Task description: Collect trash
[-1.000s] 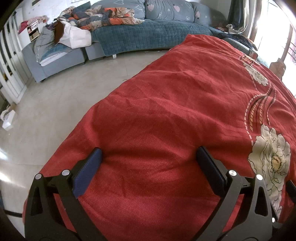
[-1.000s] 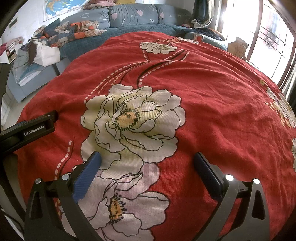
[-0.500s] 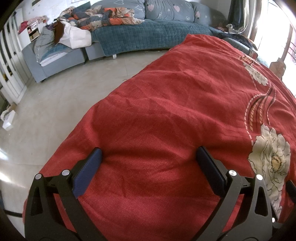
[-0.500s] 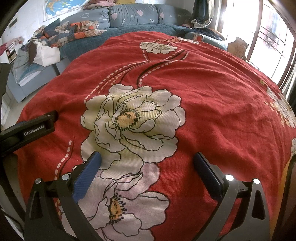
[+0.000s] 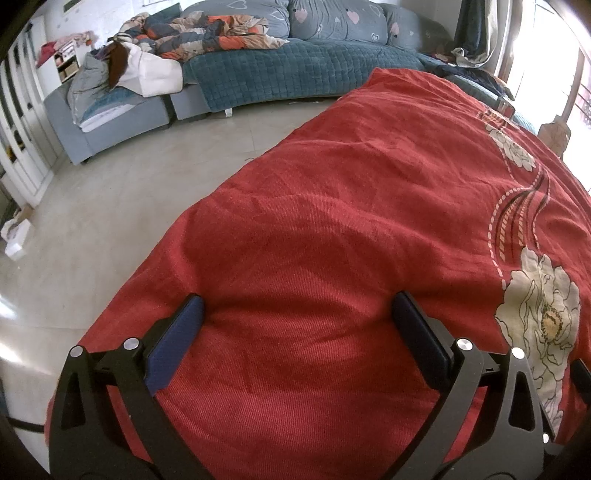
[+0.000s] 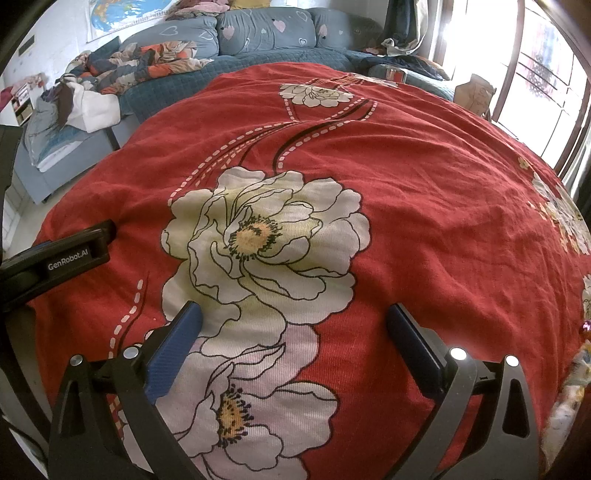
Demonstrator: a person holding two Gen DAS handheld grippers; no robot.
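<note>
Since the earlier frames, a blurred colourful shape point(image 6: 574, 373) has come in at the lower right edge of the right wrist view. It lies at the rim of the red bedspread point(image 5: 332, 184), and just above it sits a small shiny pink scrap point(image 6: 585, 325). Both are too blurred and too close to the frame edge to tell whether they are trash. Everything else matches the earlier frames.

The left gripper point(image 5: 297, 299) hangs over the plain red part of the bedspread near the bed's left edge. Its jaws are spread wide, with nothing between them. The right gripper point(image 6: 293, 308) is over the printed part, its jaws equally wide apart and empty. They straddle the lower petals of a large white flower point(image 6: 266, 236) with a yellow centre. In the right wrist view the side of the left gripper shows at the left edge, with "GenRobot.AI" lettered on it.

Beyond the bed a pale floor point(image 5: 110, 203) runs to a curved blue-grey sofa point(image 5: 295, 66). The sofa carries a heap of crumpled bedding point(image 5: 207, 33). A small white box point(image 5: 16, 236) sits on the floor at far left. Bright windows point(image 6: 546, 85) stand to the right of the bed.
</note>
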